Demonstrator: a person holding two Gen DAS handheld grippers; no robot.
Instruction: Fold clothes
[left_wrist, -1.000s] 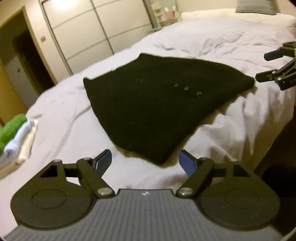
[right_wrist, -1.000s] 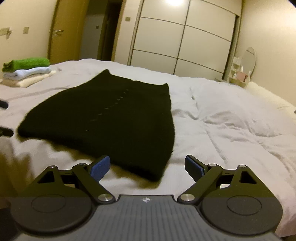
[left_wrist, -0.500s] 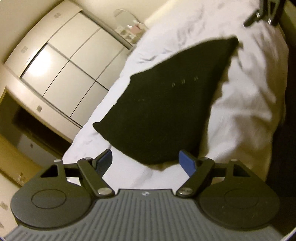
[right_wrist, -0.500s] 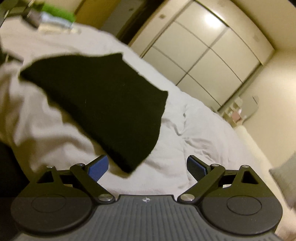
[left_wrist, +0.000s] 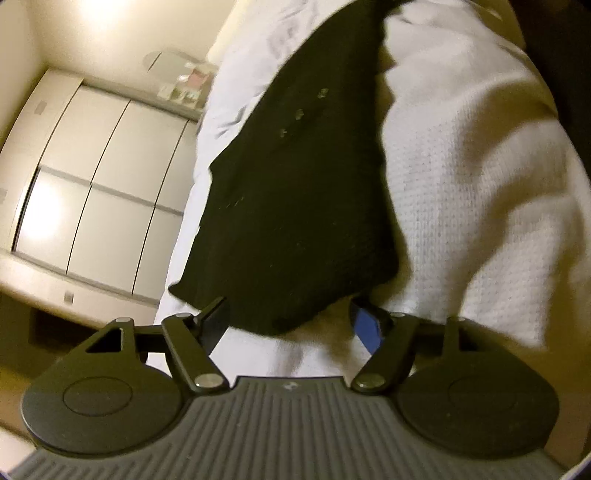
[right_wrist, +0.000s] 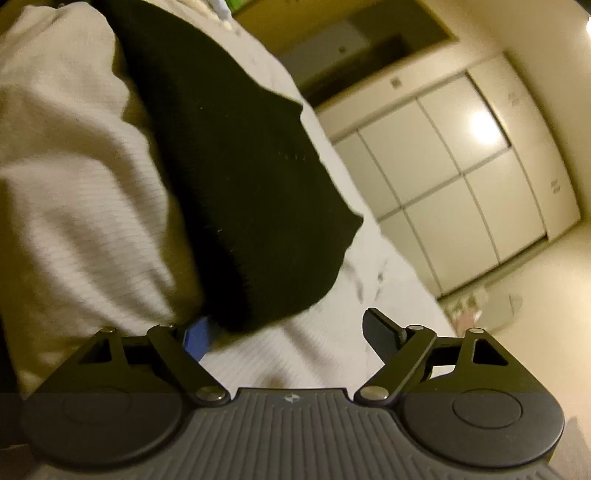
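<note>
Now both grippers have rolled sideways and closed in on the black garment (left_wrist: 295, 192), which lies flat on the white bedcover (left_wrist: 480, 177). Left gripper (left_wrist: 288, 319) and right gripper (right_wrist: 284, 325): fingers wide apart, each straddling a near corner, nothing clamped yet. A second ago they hung level and well back (corners clear of the fingers). Likely next: pinch both corners, then fold.

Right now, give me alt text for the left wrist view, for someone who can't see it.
The open left gripper straddles the near corner of a black garment lying on a white bed cover, not yet clamped. The view is tilted; white wardrobe doors stand behind on the left.
</note>
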